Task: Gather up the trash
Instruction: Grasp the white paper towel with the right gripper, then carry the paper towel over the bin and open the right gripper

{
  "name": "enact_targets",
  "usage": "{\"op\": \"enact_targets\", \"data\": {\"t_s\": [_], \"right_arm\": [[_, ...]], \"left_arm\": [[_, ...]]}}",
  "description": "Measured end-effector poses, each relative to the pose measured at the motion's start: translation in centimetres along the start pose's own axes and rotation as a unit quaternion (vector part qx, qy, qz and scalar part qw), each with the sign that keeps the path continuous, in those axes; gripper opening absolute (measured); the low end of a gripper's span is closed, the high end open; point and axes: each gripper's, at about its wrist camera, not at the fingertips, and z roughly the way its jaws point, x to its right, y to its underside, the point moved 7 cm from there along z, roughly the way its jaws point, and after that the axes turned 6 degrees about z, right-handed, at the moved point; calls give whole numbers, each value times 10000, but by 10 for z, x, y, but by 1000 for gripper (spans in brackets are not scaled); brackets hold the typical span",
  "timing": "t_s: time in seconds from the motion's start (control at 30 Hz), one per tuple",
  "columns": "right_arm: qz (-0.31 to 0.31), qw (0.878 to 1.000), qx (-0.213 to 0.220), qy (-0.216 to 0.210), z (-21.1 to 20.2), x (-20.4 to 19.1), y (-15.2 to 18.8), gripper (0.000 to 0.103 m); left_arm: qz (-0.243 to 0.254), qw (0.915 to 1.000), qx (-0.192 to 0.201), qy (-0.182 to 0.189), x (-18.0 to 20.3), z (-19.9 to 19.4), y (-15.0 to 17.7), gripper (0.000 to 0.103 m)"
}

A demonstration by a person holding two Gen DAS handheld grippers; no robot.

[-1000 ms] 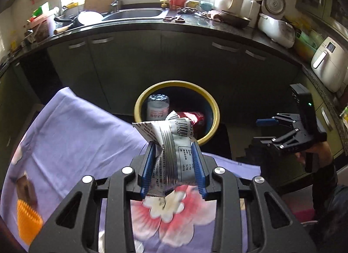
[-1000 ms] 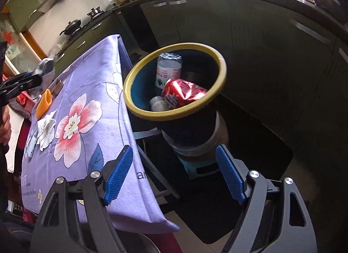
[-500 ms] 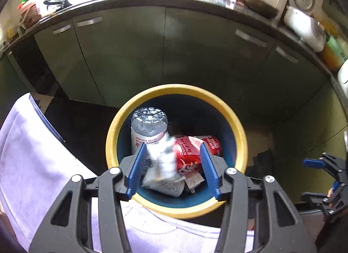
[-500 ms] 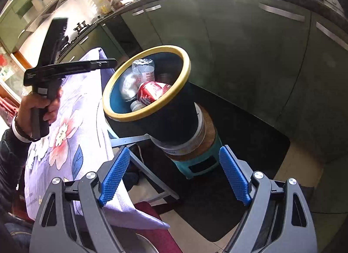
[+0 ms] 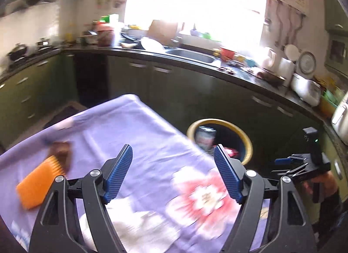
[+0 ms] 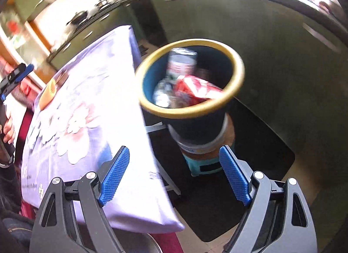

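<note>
A: My left hand-held gripper (image 5: 173, 171) hangs above the worktop (image 5: 121, 126), which is draped in a purple flowered cloth. Its jaws are opening and nothing lies between the blue pads (image 5: 118, 173).

B: And the right one?

A: My right hand-held gripper (image 6: 174, 174) stands wide and empty, tilted down past the worktop's edge toward the yellow-rimmed bin (image 6: 237, 83).

B: Where is the trash?

A: In the bin: a clear bottle (image 6: 182, 63) upright at the back, a crushed red can (image 6: 195, 89) in front of it, and a pale wrapper (image 6: 162, 92) at their left. The blur hides finer detail. On the worktop, well apart from the bin, an orange ridged cup (image 5: 39, 179) lies touching a brown piece (image 5: 62, 151).
</note>
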Motion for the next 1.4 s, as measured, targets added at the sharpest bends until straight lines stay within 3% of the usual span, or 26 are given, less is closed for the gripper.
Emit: {"op": "enact_targets", "data": {"t_s": [0.17, 0.27, 0.33, 0.47, 0.6, 0.73, 0.87, 0.93, 1.0, 1.03, 1.2, 1.4], "right_arm": [[-998, 9935, -357, -422, 22, -86, -6, 84], [-1708, 9813, -539, -707, 39, -150, -6, 83], [-2233, 9683, -615, -936, 48, -197, -3, 83], [-3240, 9346, -734, -1268, 72, -282, 7, 83], [-3987, 9077, -680, -1116, 100, -332, 21, 83], [-4045, 9046, -899, -1003, 127, -347, 23, 83], [-4113, 9016, -968, -922, 138, -346, 21, 66], [-4126, 9009, -962, -940, 139, -349, 21, 47], [-4142, 9006, -924, -943, 137, -350, 20, 17], [-4166, 9005, -875, -884, 136, -350, 20, 10], [-3982, 9087, -746, -1009, 126, -348, 16, 5], [-3714, 9184, -502, -1266, 84, -339, 3, 5]], "left_arm": [[-327, 9945, 237, -964, -82, -58, 41, 79], [-365, 9838, 311, -1726, -127, -83, 64, 80], [-461, 9782, 379, -1991, -151, -99, 79, 80], [-856, 9720, 442, -2145, -177, -113, 104, 80], [-1125, 9705, 473, -2080, -188, -116, 112, 80], [-1304, 9704, 469, -1976, -190, -114, 116, 80], [-1211, 9710, 430, -2014, -186, -111, 117, 80], [-1163, 9717, 424, -2010, -183, -110, 116, 80], [-1144, 9727, 416, -1976, -181, -109, 116, 80], [-1127, 9728, 409, -1983, -181, -109, 117, 80], [-1111, 9718, 465, -2027, -181, -111, 116, 80], [-1167, 9710, 489, -2027, -183, -113, 116, 80]]}}
